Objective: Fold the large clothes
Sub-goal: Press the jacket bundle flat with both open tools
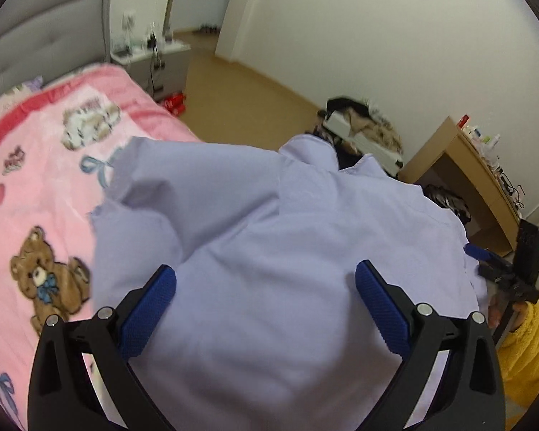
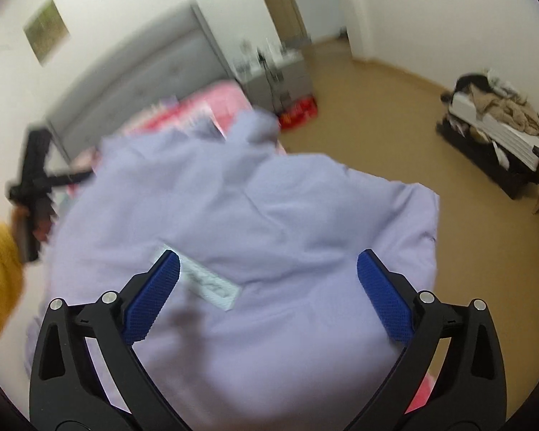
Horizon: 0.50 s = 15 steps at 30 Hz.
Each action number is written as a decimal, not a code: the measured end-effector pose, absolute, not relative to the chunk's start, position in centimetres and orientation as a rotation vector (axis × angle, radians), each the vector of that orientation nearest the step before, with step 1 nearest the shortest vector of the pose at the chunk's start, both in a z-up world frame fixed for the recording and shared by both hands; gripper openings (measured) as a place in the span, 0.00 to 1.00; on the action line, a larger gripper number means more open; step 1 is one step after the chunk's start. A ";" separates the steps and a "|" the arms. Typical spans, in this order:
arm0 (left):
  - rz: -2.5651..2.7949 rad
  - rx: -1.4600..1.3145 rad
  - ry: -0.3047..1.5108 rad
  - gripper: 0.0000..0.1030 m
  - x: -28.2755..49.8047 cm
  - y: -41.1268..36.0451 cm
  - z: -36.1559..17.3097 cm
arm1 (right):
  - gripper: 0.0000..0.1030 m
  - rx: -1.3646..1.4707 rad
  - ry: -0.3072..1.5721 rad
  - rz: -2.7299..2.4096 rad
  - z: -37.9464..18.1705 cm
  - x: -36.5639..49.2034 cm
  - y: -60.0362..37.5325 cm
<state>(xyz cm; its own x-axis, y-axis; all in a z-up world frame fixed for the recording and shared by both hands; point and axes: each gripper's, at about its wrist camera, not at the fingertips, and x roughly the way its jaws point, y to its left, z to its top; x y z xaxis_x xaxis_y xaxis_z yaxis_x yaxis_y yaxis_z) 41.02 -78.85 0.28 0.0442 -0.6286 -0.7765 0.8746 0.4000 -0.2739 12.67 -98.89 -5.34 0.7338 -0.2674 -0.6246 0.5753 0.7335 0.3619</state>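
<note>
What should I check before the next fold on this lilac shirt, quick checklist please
1. Left gripper open, nothing pinched: ok.
2. Right gripper open, nothing pinched: ok.
3. Lilac shirt lying flat: not ok, it is bunched with raised folds.
4. Shirt fully on the pink blanket: not ok; in the right wrist view one edge shows over the floor.
5. White label faces up: ok.
6. Sleeves located: cannot tell, blurred.

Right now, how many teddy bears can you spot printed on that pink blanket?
1 clear teddy bear, near the pink blanket's left edge in the left wrist view. The lavender garment covers much of the blanket, so more may be hidden.
</note>
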 end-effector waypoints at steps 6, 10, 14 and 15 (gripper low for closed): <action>-1.162 0.155 1.012 0.96 38.1 -73.6 -0.6 | 0.92 0.595 0.502 -0.458 -4.5 8.9 -93.9; -1.144 0.144 1.024 0.96 37.6 -73.1 -2.7 | 0.92 0.488 0.612 -0.477 -6.4 9.8 -92.4; -1.173 0.124 1.055 0.96 38.5 -73.5 -4.2 | 0.92 0.294 0.734 -0.490 -8.5 12.0 -91.3; -1.172 0.119 1.071 0.96 38.8 -73.7 -4.6 | 0.92 0.304 0.736 -0.488 -8.7 12.0 -91.5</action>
